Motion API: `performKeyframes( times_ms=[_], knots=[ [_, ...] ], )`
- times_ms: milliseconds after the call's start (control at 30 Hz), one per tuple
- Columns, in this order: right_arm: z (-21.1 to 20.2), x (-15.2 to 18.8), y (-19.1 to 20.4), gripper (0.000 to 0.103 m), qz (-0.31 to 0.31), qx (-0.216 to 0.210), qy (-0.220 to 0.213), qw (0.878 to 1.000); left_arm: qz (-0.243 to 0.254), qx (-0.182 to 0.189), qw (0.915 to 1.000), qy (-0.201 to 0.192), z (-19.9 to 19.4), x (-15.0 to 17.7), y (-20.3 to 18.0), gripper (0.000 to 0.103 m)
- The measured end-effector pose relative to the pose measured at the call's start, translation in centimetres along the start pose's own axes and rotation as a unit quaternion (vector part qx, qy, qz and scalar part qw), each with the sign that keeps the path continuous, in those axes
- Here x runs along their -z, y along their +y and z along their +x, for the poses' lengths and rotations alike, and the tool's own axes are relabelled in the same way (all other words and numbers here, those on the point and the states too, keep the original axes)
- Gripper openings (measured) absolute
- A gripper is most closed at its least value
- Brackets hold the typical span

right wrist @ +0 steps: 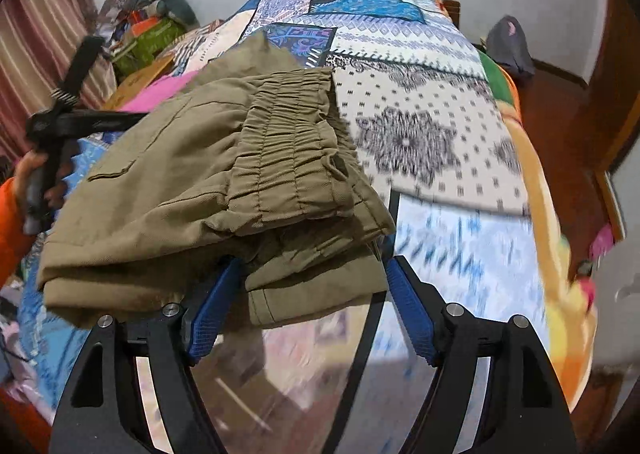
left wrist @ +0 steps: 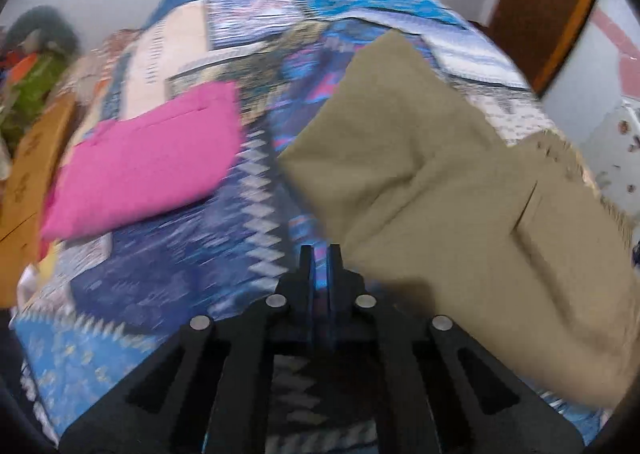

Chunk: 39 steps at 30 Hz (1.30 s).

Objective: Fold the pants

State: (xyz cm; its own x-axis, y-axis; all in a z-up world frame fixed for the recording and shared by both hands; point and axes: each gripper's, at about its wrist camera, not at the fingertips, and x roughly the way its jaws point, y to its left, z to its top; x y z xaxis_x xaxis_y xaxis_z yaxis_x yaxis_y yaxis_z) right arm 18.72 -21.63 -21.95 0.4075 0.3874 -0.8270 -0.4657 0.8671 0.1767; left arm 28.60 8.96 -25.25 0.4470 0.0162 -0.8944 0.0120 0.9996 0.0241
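Khaki pants are lying folded in a thick bundle on the patchwork bedspread, filling the centre-left of the right wrist view and the right half of the left wrist view. The right gripper is standing wide open, its blue fingers flanking the bundle's near edge. The left gripper is sitting almost closed, holding nothing, beside the pants. A folded pink garment is lying at left.

The khaki pants lie folded into a thick stack on the patterned bed. Their gathered elastic waistband is doubled over on top, a flat pocket flap beside it.
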Motion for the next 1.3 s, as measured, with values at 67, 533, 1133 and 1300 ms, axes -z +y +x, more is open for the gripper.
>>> performKeyframes(
  times_ms=[67, 533, 1133, 1300],
  knots=[
    [1.1, -1.3, -0.4, 0.072, -0.014, 0.003, 0.004, 1.000, -0.018, -0.016, 0.9997, -0.003, -0.6, 1.3, 1.2, 0.003],
    [7.0, -7.0, -5.4, 0.072, -0.017, 0.047, 0.011, 0.999, -0.017, 0.004, 0.9969, -0.077, -1.4, -4.8, 2.7, 0.058],
    [-1.0, -6.2, -3.5, 0.072, 0.022, 0.033, -0.077, 0.996, -0.002, 0.053, 0.9972, -0.053, 4.3, -10.5, 2.0, 0.003],
    [0.4, -7.0, -0.3, 0.072, -0.014, 0.004, -0.070, 0.997, -0.017, 0.046, 0.9980, -0.041, 1.4, -6.9, 2.9, 0.003]
  ],
)
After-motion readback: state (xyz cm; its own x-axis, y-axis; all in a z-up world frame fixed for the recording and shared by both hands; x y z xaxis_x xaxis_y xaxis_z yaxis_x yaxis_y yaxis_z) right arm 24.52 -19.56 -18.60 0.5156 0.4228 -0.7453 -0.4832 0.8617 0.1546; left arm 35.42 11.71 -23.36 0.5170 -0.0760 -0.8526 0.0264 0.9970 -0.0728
